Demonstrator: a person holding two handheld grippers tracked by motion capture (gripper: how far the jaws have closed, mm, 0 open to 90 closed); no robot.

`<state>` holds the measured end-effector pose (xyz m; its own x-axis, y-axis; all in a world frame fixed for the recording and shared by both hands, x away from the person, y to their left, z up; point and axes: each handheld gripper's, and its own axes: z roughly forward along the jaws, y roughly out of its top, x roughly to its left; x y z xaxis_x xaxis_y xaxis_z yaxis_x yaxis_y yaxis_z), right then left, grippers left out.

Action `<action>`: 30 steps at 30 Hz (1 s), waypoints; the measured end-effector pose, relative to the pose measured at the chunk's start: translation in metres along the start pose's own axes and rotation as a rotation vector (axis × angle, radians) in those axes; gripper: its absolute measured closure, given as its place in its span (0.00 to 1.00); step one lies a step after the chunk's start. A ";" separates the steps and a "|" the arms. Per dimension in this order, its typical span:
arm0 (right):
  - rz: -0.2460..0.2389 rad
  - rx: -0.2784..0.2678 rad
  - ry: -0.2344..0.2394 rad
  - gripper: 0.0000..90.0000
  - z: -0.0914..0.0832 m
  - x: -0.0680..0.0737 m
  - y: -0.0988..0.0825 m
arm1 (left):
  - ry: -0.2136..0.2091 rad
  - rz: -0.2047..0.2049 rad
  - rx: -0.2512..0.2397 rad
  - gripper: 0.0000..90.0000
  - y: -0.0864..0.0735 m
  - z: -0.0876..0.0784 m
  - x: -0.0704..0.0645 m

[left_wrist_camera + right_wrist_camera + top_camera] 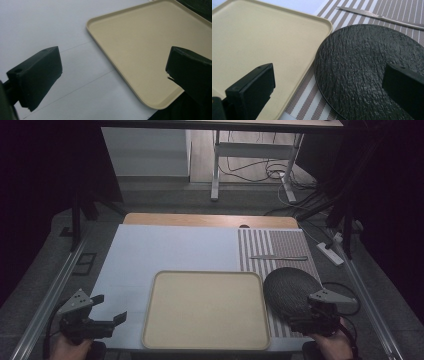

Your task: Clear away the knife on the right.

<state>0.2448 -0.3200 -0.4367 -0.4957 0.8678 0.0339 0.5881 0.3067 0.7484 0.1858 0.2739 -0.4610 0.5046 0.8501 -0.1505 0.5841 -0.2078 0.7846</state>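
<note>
An empty beige tray (pixel 205 273) lies at the table's front centre. To its right, a round black textured plate (pixel 287 290) rests on a striped placemat (pixel 280 240), with a metal knife (pixel 278 258) lying behind it. My left gripper (pixel 111 307) is open at the front left, over the white sheet just left of the tray (pixel 140 50). My right gripper (pixel 302 312) is open at the front right, above the plate's near edge. Between its jaws (pixel 328 87) I see the plate (pixel 367 65) and the tray's rim (pixel 322 22); the knife (pixel 372 15) lies beyond. Neither gripper holds anything.
A white sheet (pixel 170 250) covers the left and middle of the table, bare behind the tray. Metal rails run along both table sides. A desk frame and cables stand on the floor beyond the far edge.
</note>
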 end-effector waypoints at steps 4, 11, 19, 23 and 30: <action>0.000 0.004 0.000 0.00 0.001 0.000 0.000 | 0.004 0.006 0.005 0.00 0.000 0.000 -0.001; -0.033 0.046 -0.012 0.00 0.005 0.004 0.002 | -0.013 -0.018 -0.007 0.01 -0.001 -0.001 0.003; -0.032 0.062 -0.011 0.00 0.007 0.004 0.002 | -0.005 -0.015 0.000 0.01 -0.001 -0.001 0.001; -0.034 0.072 -0.004 0.00 0.008 0.004 0.003 | -0.002 -0.013 0.003 0.01 -0.001 0.000 0.001; -0.030 0.087 -0.007 0.00 0.009 0.003 0.004 | 0.002 -0.024 -0.004 0.01 -0.001 -0.001 0.002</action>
<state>0.2511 -0.3124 -0.4398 -0.5099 0.8602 0.0072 0.6263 0.3655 0.6886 0.1853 0.2763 -0.4618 0.4888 0.8561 -0.1682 0.5938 -0.1852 0.7830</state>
